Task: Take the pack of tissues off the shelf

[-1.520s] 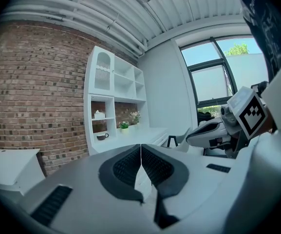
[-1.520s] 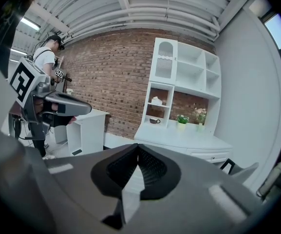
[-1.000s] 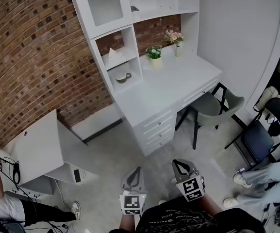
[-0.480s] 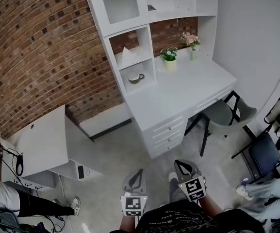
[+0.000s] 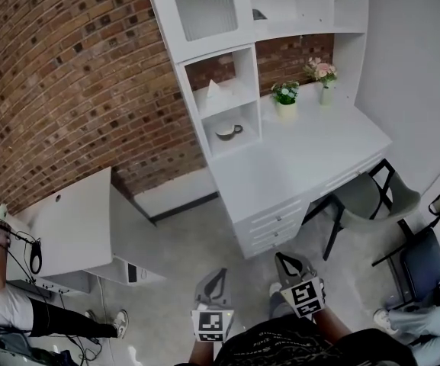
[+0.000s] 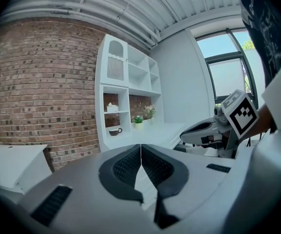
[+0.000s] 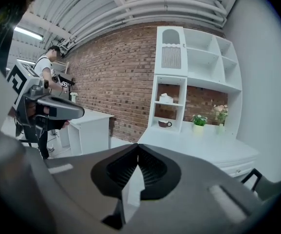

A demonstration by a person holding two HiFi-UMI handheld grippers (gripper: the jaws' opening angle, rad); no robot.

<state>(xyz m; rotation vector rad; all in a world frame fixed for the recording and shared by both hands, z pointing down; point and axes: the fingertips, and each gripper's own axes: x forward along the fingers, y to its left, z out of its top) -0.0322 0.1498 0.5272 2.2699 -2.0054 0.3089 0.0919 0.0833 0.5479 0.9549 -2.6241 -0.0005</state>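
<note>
The white pack of tissues lies in the upper open cubby of the white shelf unit, above a cubby with a dark cup. It shows small and far in the left gripper view as the tissues, and in the right gripper view as the tissues. My left gripper and right gripper hang side by side over the floor, well short of the desk. Both point towards the shelf. The left gripper and right gripper are shut with nothing between their jaws.
A white desk with drawers joins the shelf unit and bears a potted plant and a flower vase. A grey chair stands at its right. A low white cabinet and a person are at the left.
The shelf and desk have slid to the right in the head view and look nearer. Both grippers have moved forward over the floor towards the desk and stay shut.
</note>
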